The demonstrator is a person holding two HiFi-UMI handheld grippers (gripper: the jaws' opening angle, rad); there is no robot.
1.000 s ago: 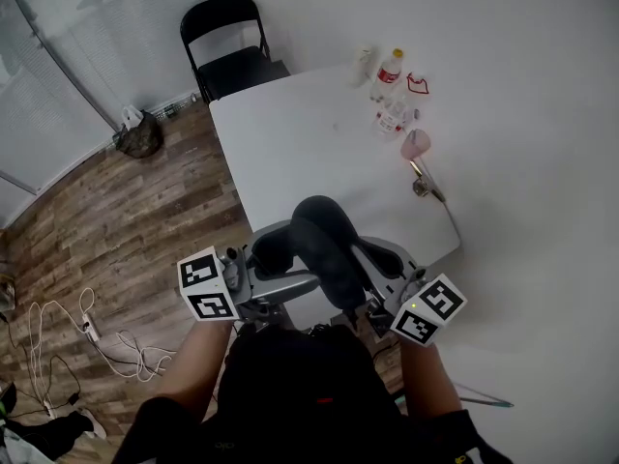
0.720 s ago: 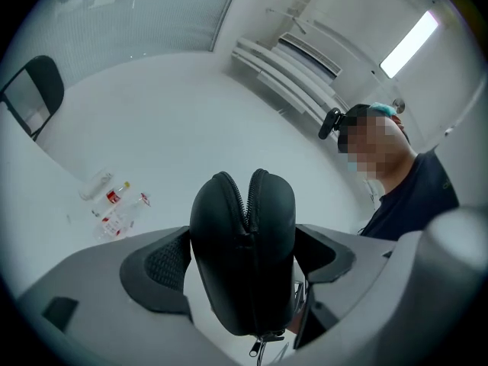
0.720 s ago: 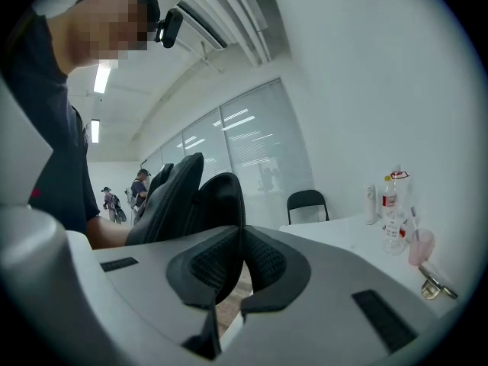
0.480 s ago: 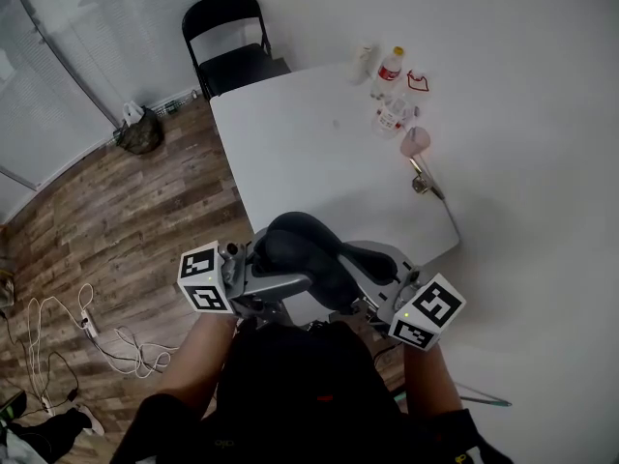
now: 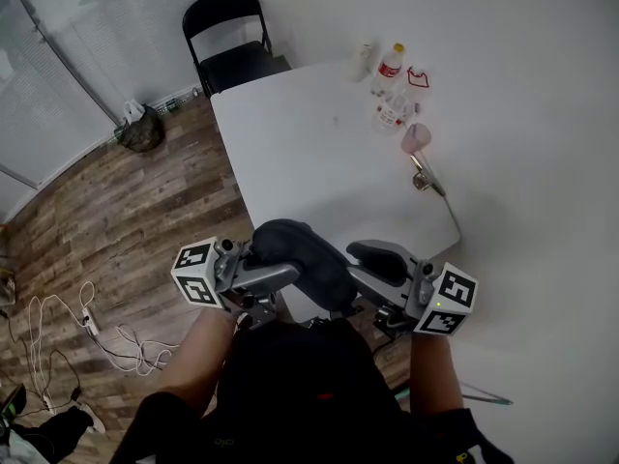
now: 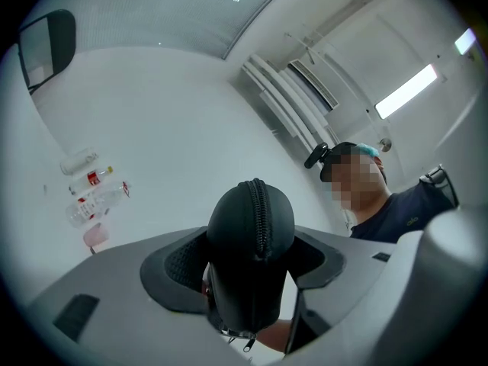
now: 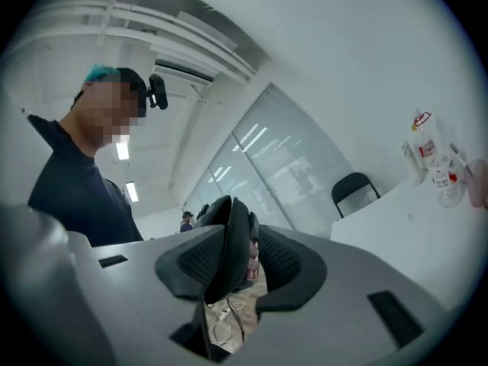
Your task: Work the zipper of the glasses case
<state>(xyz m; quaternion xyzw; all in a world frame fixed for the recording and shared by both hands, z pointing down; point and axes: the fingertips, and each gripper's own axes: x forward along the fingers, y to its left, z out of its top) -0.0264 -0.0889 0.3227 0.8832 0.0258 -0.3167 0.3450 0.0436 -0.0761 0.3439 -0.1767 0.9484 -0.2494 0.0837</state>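
The black glasses case [image 5: 305, 259] hangs in front of the person, over the near edge of the white table [image 5: 309, 153]. My left gripper [image 5: 276, 264] holds it, jaws closing, both pads against its sides. In the left gripper view the case [image 6: 252, 242] stands on end between the pads [image 6: 179, 269], its zipper [image 6: 261, 212] running over the top and the pull [image 6: 245, 344] dangling below. My right gripper [image 5: 372, 264] sits just right of the case, jaws opening. In the right gripper view the case [image 7: 229, 242] leans on the left pad with a gap to the right pad [image 7: 286, 265].
Plastic bottles [image 5: 390, 85], a pink cup [image 5: 416, 138] and a small metal object [image 5: 421, 177] sit along the table's far right side. A black folding chair [image 5: 227, 37] stands beyond the table. Cables [image 5: 87, 336] lie on the wooden floor at left.
The case has swung from the right gripper toward the left gripper, which has closed on it. The right gripper has opened and drawn off to the right.
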